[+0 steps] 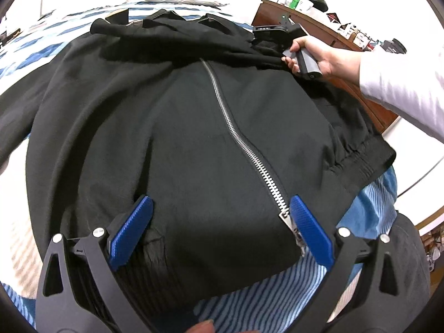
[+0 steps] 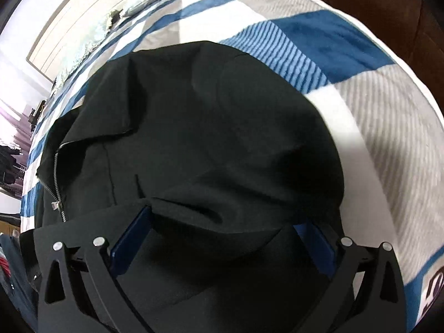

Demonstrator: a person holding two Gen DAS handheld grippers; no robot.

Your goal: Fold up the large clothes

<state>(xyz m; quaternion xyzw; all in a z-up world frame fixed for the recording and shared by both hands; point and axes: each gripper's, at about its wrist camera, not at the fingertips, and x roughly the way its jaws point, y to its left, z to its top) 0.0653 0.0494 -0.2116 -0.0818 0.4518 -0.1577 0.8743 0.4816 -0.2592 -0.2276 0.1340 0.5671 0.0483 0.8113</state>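
While spread zipper-up across bed:
jacket (image 1: pixel 172 127): black, zipped, lying flat on blue/white/grey striped bedspread (image 2: pixel 369 116); ribbed hem toward near edge of bed.
zipper (image 1: pixel 236 136): silver, running diagonally from collar to hem; pull just beside right blue pad.
left gripper (image 1: pixel 220 230): jaws wide apart over hem, blue pads straddling fabric, nothing pinched.
right gripper (image 2: pixel 222 238): jaws spread, down at collar/shoulder area; dark fabric bunched between pads, not clamped.
right hand (image 1: pixel 319 58): on gripper handle, white sleeve (image 1: pixel 402 83) behind.
dresser (image 1: pixel 319 33): brown, cluttered, beyond bed.
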